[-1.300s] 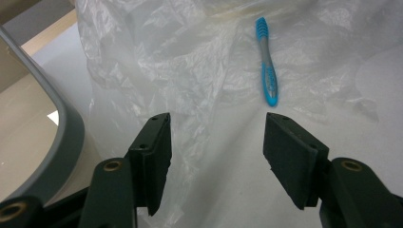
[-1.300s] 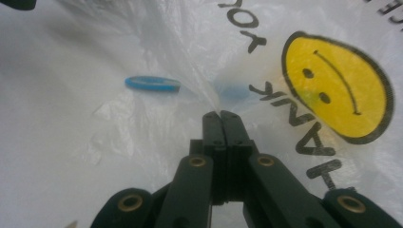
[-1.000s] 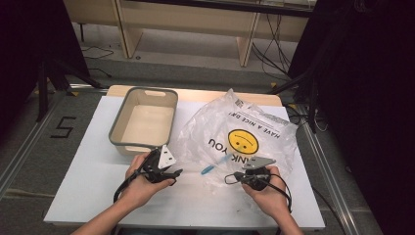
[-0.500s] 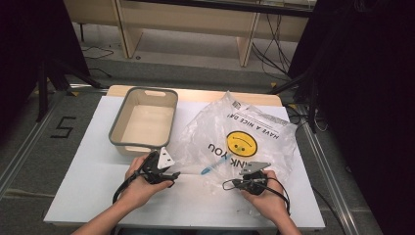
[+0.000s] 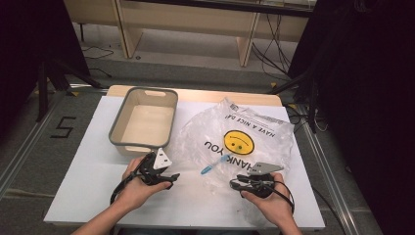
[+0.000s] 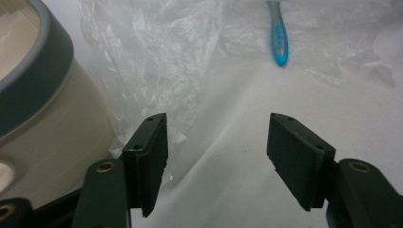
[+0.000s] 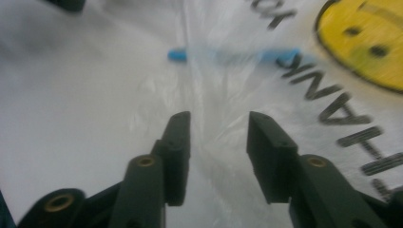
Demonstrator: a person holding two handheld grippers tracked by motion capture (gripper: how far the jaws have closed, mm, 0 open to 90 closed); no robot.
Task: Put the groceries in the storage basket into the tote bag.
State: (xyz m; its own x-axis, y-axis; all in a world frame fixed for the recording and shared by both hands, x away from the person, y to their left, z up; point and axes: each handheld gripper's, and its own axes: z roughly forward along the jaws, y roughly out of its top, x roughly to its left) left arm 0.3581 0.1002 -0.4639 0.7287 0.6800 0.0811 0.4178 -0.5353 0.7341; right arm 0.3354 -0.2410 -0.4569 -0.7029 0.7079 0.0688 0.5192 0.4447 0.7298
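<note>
While your right gripper (image 5: 236, 183) has just been opening, jaws apart astride a bag (image 5: 254, 132) fold, blue toothbrush (image 5: 214, 164) lies half under the bag, between both grippers, axis diagonal; left gripper (image 5: 172, 177) open, empty, slightly nearer its handle end.

The right tongs (image 5: 235, 184) have just been opening: shut on the edge of the plastic bag (image 5: 244, 142) a moment ago, they now stand apart with the film loose between the jaws. That edge, lifted earlier, lies lower against the bench (image 5: 88, 181).
</note>
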